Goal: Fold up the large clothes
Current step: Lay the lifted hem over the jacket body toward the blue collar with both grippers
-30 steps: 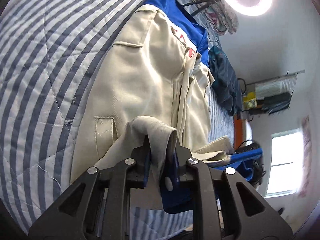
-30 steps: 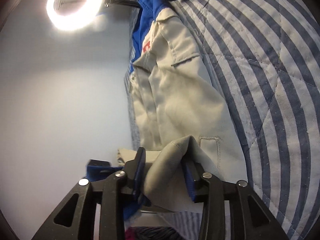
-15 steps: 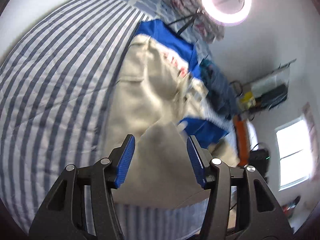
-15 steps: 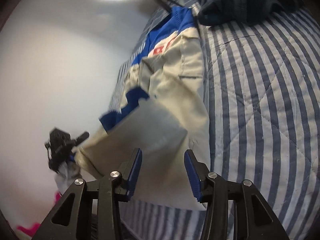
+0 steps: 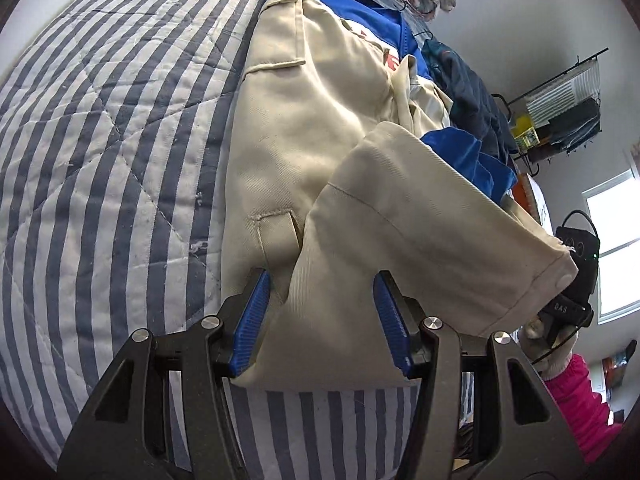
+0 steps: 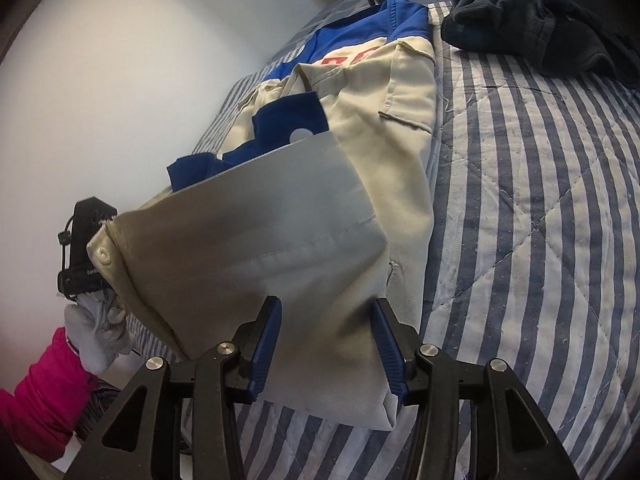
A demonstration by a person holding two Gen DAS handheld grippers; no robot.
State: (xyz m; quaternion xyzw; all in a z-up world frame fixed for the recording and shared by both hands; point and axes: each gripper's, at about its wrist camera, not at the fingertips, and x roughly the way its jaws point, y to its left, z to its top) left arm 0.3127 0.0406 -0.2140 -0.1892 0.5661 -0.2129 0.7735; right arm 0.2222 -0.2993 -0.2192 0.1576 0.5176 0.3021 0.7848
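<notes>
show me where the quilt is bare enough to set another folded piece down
Bare striped quilt on the beige jacket's pocket side, down to the near edge. In the right wrist view that stretch ends at the dark garment. The other side is crowded: folded sleeve, blue lining, dark clothes.

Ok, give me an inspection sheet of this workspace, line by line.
Surface: blue-and-white striped quilt, bare at the sides.
Job's things: beige and blue jacket lying flat, sleeve folded across it.
Clutter: dark garment beside the collar end.
Grippers: left gripper open, pads clear of cloth; right gripper opening, sleeve fabric between its fingers, not pinched.
Cables: black cord by the other hand's device.
Surroundings: white wall, window, wire rack.
</notes>
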